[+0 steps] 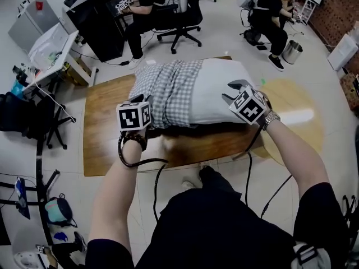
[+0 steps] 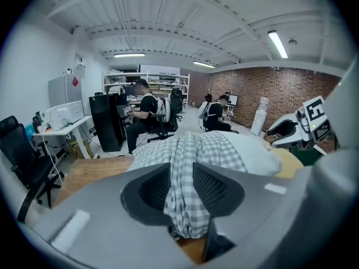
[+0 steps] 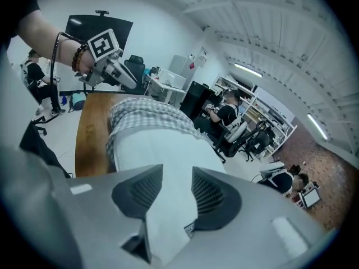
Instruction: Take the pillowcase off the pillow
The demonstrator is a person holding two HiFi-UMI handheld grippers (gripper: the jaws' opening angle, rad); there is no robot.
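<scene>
A white pillow [image 1: 216, 88] lies across a wooden table [image 1: 106, 133]. A grey-and-white checked pillowcase [image 1: 168, 91] is bunched over its left half, and the right half is bare. My left gripper [image 1: 147, 106] is at the near left edge, shut on a hanging fold of the pillowcase [image 2: 185, 150], which fills the gap between the pads [image 2: 216, 186]. My right gripper [image 1: 231, 92] is at the pillow's near right end, shut on the bare pillow [image 3: 162, 150]. In the right gripper view the checked pillowcase [image 3: 143, 114] lies further along, with the left gripper [image 3: 120, 74] beyond it.
Two people sit on office chairs [image 1: 182, 21] behind the table. A white desk [image 1: 53, 46] and a black chair [image 1: 22, 116] stand at the left, and a metal bin [image 1: 291, 52] at the back right. Cables [image 1: 249, 172] hang from the grippers over the tiled floor.
</scene>
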